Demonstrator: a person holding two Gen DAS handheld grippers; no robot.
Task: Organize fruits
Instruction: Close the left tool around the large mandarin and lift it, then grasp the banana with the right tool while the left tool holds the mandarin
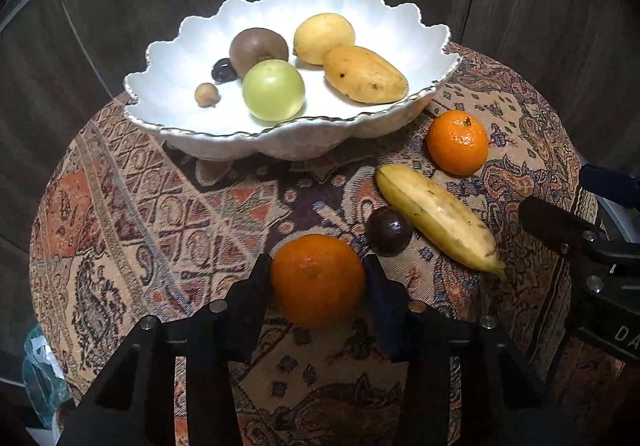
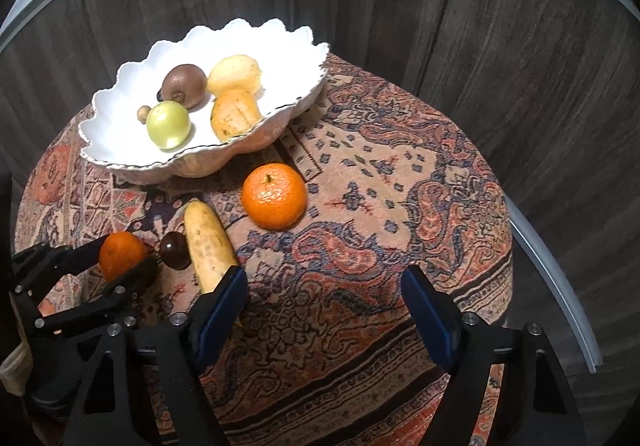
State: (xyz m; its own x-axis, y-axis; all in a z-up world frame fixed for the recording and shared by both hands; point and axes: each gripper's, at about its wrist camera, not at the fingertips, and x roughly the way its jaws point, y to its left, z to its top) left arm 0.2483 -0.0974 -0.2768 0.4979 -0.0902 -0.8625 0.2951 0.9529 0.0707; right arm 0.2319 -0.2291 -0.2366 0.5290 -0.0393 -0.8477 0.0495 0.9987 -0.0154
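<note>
A white scalloped bowl point(image 1: 168, 86) point(image 2: 108, 114) holds a green apple point(image 1: 274, 90), a kiwi point(image 1: 258, 48), a lemon point(image 1: 324, 36), a mango point(image 1: 364, 74) and two small fruits. My left gripper point(image 1: 318, 278) point(image 2: 124, 258) is shut on an orange point(image 1: 318, 280) point(image 2: 120, 252) at the near table edge. A second orange point(image 1: 458, 142) point(image 2: 274, 194), a banana point(image 1: 436, 214) point(image 2: 208, 246) and a dark round fruit point(image 1: 389, 230) point(image 2: 175, 249) lie on the cloth. My right gripper point(image 2: 324, 282) is open and empty, right of the banana.
The round table wears a patterned cloth point(image 2: 400, 186). Dark wood-look panels stand behind it. A plastic bag point(image 1: 40, 370) lies on the floor at the left.
</note>
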